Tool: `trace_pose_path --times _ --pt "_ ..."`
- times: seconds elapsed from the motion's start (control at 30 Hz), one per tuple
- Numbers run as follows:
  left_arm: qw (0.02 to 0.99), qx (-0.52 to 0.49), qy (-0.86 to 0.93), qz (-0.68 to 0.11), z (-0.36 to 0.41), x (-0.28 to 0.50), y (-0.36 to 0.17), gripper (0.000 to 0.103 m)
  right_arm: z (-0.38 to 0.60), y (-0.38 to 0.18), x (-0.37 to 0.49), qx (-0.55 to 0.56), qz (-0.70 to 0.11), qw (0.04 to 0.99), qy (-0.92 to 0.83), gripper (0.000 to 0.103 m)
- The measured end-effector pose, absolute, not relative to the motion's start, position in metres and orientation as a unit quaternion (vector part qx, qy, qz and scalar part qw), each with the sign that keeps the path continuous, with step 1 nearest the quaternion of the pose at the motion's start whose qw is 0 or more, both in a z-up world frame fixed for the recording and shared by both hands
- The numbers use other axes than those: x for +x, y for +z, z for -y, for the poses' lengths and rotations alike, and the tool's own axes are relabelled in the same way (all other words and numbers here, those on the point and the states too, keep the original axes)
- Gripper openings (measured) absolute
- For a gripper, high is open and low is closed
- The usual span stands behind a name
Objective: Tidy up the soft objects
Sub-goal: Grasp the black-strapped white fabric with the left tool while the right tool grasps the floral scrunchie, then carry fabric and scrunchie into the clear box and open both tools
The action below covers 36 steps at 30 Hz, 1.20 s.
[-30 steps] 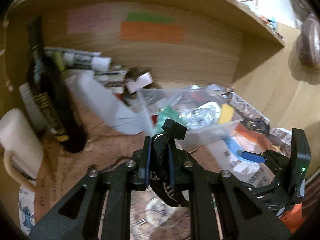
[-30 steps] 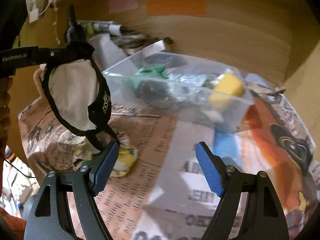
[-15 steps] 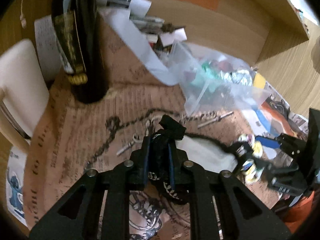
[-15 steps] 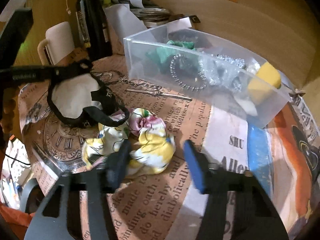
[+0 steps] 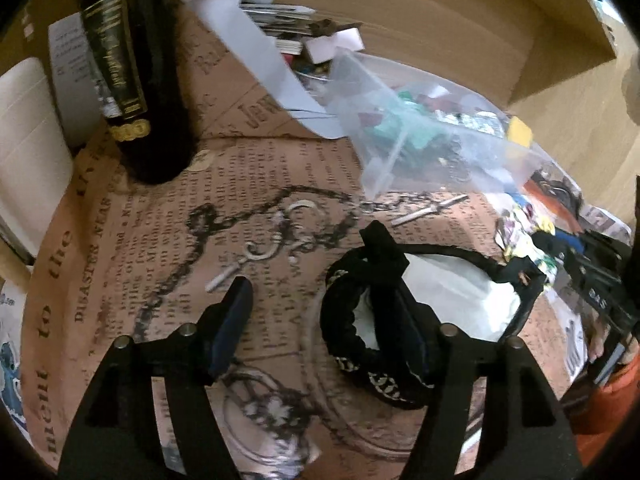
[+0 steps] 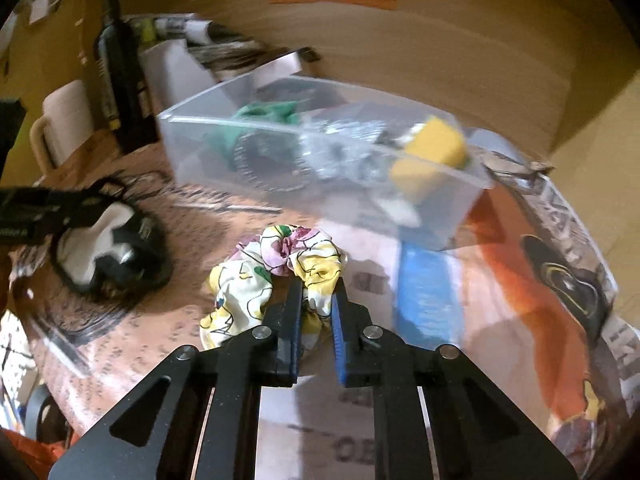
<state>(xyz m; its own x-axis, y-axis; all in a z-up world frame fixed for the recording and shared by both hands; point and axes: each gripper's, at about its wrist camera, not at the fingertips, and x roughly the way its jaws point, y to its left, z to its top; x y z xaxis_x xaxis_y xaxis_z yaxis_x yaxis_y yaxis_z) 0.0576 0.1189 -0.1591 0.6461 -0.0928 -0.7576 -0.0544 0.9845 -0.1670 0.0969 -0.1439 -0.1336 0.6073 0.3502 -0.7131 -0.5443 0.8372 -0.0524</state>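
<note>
A black-trimmed white cloth piece (image 5: 452,304) lies on the newspaper-print table cover; it also shows at the left of the right wrist view (image 6: 100,248). My left gripper (image 5: 324,312) is open, its right finger still against the cloth's black strap. A floral yellow-and-pink scrunchie (image 6: 272,276) lies in front of the clear plastic bin (image 6: 320,152). My right gripper (image 6: 316,300) is shut on the scrunchie's near edge. The bin holds a green cloth (image 6: 264,120), a yellow sponge (image 6: 432,156) and shiny items.
A dark wine bottle (image 5: 132,68) and a white mug (image 5: 28,152) stand at the left. Papers and a white box pile up behind the bin (image 5: 424,136). A wooden wall and shelf close the back.
My left gripper set the black-trimmed cloth down on the table and opened. My right gripper moved onto the floral scrunchie and closed on it.
</note>
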Motion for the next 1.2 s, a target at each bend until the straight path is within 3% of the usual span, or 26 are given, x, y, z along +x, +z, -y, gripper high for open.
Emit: trace_pose_path --times 0.13,0.2,0.23,0.33,1.2 --pt "0.902 -0.081 -0.026 -0.422 -0.104 0.063 -0.162 0.064 0.162 -0.125 0.101 -0.111 -0.353 0.899 0.235 0.012" --pt "0.901 -0.071 -0.034 -0.426 -0.093 0.066 -0.163 0.045 0.167 -0.12 0.103 -0.102 -0.346 0.903 0.233 0.012" --pt "0.9 -0.07 -0.041 -0.429 -0.089 0.067 -0.163 0.031 0.169 -0.117 0.103 -0.098 -0.342 0.906 0.232 0.012" --pt "0.9 -0.064 -0.044 -0.429 -0.08 0.071 -0.16 0.016 0.174 -0.109 0.103 -0.087 -0.329 0.911 0.234 0.012" --pt "0.968 -0.045 -0.038 -0.243 -0.065 0.117 -0.018 0.014 0.15 -0.025 0.139 -0.056 -0.2 0.945 0.254 0.012"
